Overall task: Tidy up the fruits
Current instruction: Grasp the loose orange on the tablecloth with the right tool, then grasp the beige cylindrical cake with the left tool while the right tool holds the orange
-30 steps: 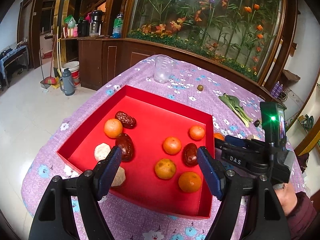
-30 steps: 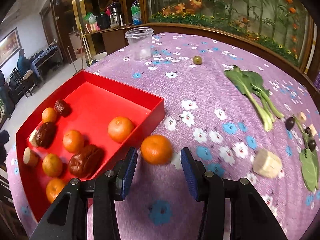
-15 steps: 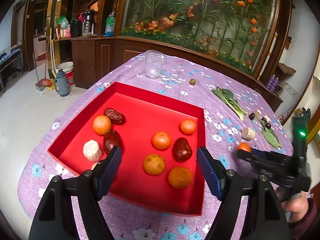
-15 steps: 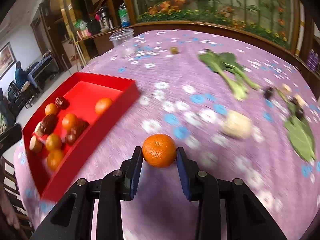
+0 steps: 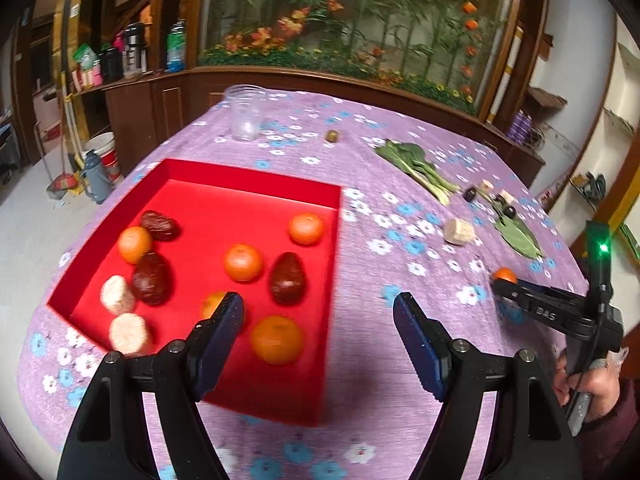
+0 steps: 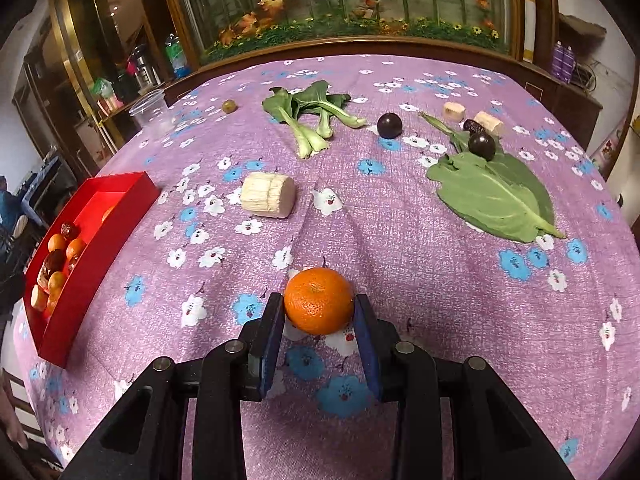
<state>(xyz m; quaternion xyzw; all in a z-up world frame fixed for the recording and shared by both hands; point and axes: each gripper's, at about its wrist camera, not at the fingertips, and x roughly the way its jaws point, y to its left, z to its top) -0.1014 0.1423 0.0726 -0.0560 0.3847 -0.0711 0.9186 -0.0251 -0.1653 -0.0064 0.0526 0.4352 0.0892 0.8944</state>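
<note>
My right gripper (image 6: 319, 312) is shut on a tangerine (image 6: 319, 300) and holds it over the purple cloth, right of the red tray (image 6: 90, 258). In the left wrist view the right gripper (image 5: 505, 280) shows at the right with the tangerine (image 5: 505, 275) at its tip. My left gripper (image 5: 318, 312) is open and empty above the tray's (image 5: 256, 172) near right corner. The tray holds several tangerines (image 5: 243, 262), dark red dates (image 5: 288, 278) and pale cut pieces (image 5: 117, 295).
On the cloth lie a pale cut piece (image 6: 267, 194), bok choy (image 6: 308, 114), a big green leaf (image 6: 494, 196), two dark plums (image 6: 389, 125), two small pale pieces (image 6: 454, 111), a small green fruit (image 6: 229, 105) and a clear cup (image 6: 150, 110).
My right gripper closed on the tangerine beside the tray and carried it right, away from the tray. My left gripper shifted right over the tray's corner, still open.
</note>
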